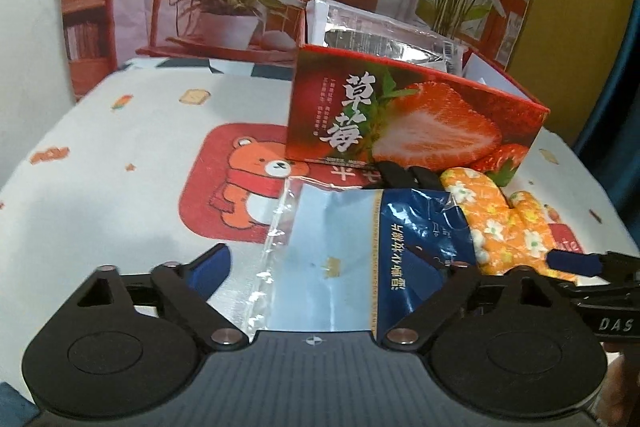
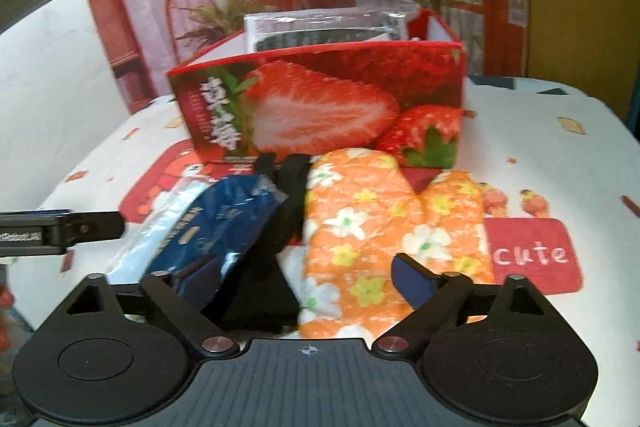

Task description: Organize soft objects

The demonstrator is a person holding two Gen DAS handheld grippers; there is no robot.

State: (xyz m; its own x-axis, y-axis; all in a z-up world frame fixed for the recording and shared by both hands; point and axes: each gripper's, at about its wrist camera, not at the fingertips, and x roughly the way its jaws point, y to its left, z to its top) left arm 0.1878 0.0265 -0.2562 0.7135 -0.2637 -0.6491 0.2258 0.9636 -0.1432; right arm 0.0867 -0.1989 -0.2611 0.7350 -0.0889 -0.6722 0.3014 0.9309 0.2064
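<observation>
A blue and pale plastic packet (image 1: 352,251) lies flat on the tablecloth between the fingers of my left gripper (image 1: 320,267), which is open around it. An orange flowered oven mitt (image 2: 384,227) lies beside it to the right, in front of my right gripper (image 2: 296,279), which is open over the mitt's cuff and a black fabric item (image 2: 276,235). The packet (image 2: 208,227) and my left gripper's finger (image 2: 60,227) show in the right wrist view. The mitt (image 1: 504,223) and my right gripper's finger (image 1: 576,263) show in the left wrist view.
A red strawberry-print box (image 1: 416,123) stands open behind the items, with silver packets (image 1: 384,39) sticking out of it; it also shows in the right wrist view (image 2: 320,107). The table wears a white cartoon tablecloth (image 1: 120,187). A printed backdrop stands behind.
</observation>
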